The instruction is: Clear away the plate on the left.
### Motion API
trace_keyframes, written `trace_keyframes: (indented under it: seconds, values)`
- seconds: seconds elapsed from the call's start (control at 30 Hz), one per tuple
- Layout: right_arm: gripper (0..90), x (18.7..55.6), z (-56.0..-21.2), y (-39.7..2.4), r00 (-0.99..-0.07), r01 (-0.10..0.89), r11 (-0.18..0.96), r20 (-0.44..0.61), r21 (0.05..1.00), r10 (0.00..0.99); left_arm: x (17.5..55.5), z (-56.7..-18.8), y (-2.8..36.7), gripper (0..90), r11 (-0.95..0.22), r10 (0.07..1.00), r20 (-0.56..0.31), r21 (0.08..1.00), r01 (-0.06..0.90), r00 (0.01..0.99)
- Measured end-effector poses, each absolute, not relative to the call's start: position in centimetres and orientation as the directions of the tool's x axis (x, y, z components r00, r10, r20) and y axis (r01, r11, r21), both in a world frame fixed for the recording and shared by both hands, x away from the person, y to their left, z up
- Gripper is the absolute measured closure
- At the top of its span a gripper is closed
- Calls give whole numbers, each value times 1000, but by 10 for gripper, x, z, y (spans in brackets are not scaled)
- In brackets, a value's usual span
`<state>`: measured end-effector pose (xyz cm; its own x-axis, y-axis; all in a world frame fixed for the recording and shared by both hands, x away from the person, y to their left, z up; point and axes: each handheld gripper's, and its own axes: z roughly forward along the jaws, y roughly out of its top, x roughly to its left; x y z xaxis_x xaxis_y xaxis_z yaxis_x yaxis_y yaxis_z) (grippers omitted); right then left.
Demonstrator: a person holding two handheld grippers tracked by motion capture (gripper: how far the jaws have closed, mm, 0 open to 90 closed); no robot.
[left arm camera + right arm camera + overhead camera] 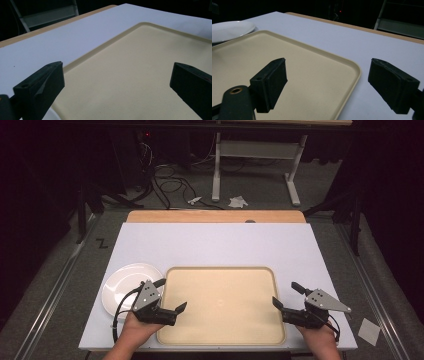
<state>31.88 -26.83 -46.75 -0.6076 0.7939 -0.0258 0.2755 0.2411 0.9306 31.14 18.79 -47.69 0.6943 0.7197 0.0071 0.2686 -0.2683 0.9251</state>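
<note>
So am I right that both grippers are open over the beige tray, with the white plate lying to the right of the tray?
Not quite: the white plate lies to the left of the beige tray, beside the left gripper, as the high view shows. Both it and the right gripper are indeed open at the tray's sides.

table (220, 245): white | on it: beige tray (220, 302), white plate (122, 287)

One beige tray (220, 335), one white plate (120, 282), two hand-held grippers; floor scraps perhaps three.
</note>
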Motion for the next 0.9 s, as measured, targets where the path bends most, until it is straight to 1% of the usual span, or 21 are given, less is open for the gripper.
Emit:
trace_keyframes:
  seconds: [0.47,0.9]
  values:
    - [165,319,-468,-268,-610,273,245,-30,930,792,312,-476,193,3,-251,735,4,931,267,678]
    - [165,319,-468,-267,-612,278,243,-23,929,790,316,-473,218,24,-188,781,-30,941,280,623]
